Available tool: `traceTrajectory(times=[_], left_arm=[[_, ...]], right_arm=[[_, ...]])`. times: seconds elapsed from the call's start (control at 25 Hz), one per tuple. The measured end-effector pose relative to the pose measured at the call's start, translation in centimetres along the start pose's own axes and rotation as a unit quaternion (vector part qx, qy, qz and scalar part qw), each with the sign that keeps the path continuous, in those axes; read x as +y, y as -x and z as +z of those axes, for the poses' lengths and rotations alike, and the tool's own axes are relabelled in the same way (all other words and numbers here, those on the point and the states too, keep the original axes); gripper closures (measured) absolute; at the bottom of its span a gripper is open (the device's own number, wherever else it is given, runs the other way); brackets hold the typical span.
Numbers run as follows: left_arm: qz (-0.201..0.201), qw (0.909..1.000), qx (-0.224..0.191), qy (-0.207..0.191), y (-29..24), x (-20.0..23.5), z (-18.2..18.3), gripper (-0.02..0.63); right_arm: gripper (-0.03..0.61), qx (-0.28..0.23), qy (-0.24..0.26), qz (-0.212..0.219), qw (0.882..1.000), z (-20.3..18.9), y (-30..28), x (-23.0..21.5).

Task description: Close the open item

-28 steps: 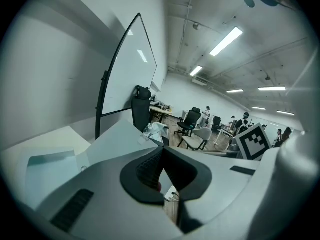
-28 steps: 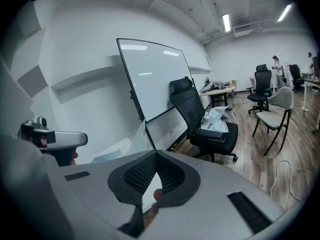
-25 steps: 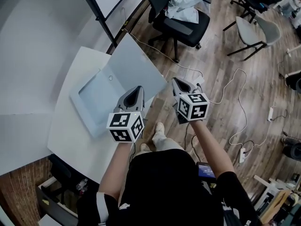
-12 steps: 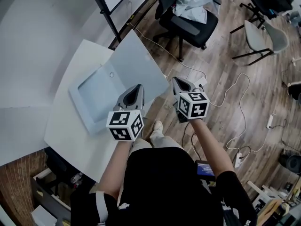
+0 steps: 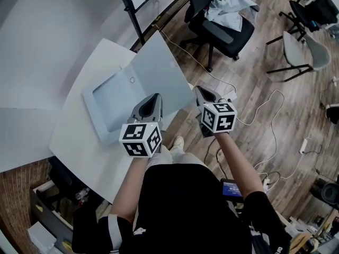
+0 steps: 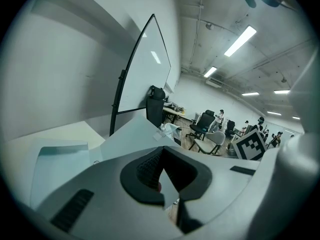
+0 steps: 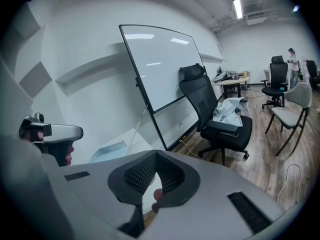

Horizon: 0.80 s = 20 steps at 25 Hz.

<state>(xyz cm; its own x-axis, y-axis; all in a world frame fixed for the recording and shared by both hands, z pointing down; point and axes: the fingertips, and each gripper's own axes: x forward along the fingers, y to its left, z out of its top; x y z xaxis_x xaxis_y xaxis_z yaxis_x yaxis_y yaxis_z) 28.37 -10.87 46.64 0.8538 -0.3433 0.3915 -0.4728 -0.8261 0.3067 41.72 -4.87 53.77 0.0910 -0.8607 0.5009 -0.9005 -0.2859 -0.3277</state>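
Note:
A flat pale blue-grey box [image 5: 112, 109] lies open on the white table [image 5: 79, 147]. Its wide lid [image 5: 159, 67] is folded back and reaches past the table's edge. In the left gripper view the box tray [image 6: 57, 166] is low at the left and the lid [image 6: 132, 134] rises behind the jaws. My left gripper [image 5: 153, 100] hovers over the near right corner of the box, jaws shut and empty. To the right, my right gripper [image 5: 199, 92] hangs off the table over the floor, shut with nothing in it. The box [image 7: 107, 150] shows small in the right gripper view.
A whiteboard on a black stand [image 5: 139, 7] is behind the table. A black office chair [image 5: 225, 23] with a cloth on it and a grey chair [image 5: 307, 49] stand on the wood floor. Cables [image 5: 267, 115] trail to my right. Shelving [image 5: 47, 216] sits under the table.
The head view has shifted, so the table and box sit slightly higher and further right in frame. Both grippers hold about the same place and stay shut.

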Motion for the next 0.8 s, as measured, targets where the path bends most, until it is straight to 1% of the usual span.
traceTrajectory(times=[0.24, 0.44, 0.8], left_arm=[[0.012, 0.9999, -0.008, 0.007, 1.3, 1.0, 0.3, 0.604], [0.024, 0.9995, -0.012, 0.014, 2.6, 2.5, 1.3, 0.604], [0.025, 0.9994, -0.019, 0.013, 4.3, 3.6, 2.7, 0.604]], right_arm=[[0.54, -0.005, 0.007, 0.015, 1.0, 0.9, -0.1, 1.6], [0.54, -0.009, 0.016, 0.028, 0.999, 2.1, -0.4, 3.9], [0.54, -0.017, 0.03, 0.048, 0.998, 3.6, -0.5, 7.5]])
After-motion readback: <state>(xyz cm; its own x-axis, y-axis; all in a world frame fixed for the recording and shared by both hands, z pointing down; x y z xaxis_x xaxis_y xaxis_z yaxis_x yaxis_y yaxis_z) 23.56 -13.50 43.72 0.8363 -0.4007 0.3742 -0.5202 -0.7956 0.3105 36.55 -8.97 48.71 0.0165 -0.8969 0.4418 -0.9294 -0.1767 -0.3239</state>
